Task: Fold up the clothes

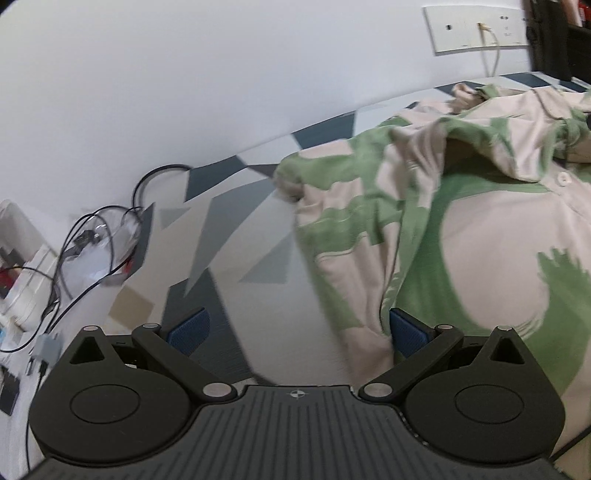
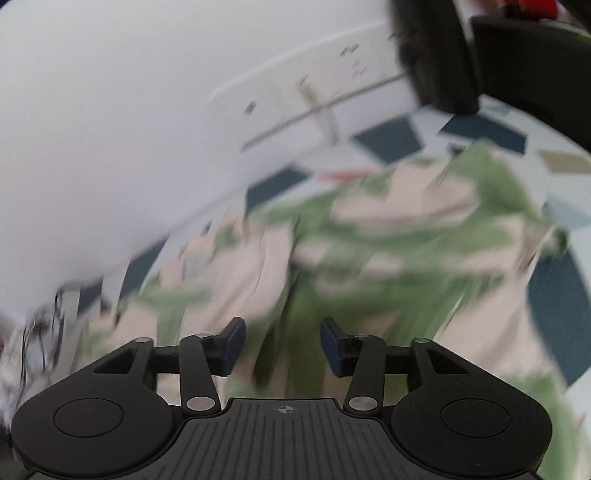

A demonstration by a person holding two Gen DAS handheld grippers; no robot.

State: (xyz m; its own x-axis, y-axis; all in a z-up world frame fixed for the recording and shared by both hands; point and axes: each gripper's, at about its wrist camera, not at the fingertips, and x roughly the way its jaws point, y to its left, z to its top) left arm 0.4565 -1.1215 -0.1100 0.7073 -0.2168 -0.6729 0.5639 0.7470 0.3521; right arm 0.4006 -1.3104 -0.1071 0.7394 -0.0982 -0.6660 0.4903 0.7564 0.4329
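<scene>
1. Left gripper (image 1: 297, 334) has its jaws spread wide with nothing pinched. One blue pad (image 1: 408, 332) sits right at the edge of the shirt (image 1: 480, 236), the other over bare patterned bedsheet (image 1: 229, 221). My guess is it's straddling the hem on purpose, lined up for a grab.

2. Right gripper (image 2: 282, 347) is partly spread, jaws apart and clamping nothing that I can see. Its view is badly smeared, so all I can say is that green and cream cloth fills the space under and past the pads.

3. The shirt lies crumpled on the bed: collar and a button (image 1: 563, 180) up toward the far right, a sleeve (image 1: 321, 184) bunched off to the left, folds piled on each other. It isn't flat yet, so I'd say we're at the spreading-out stage, before any real fold.

4. Cables (image 1: 92, 243) and small gadgets sit at the bed's left edge, well clear of the cloth. A wall socket panel (image 1: 476, 31) is behind.

5. Next move probably needs both hems pinched and pulled apart. The risk is catching two layers at once.
</scene>
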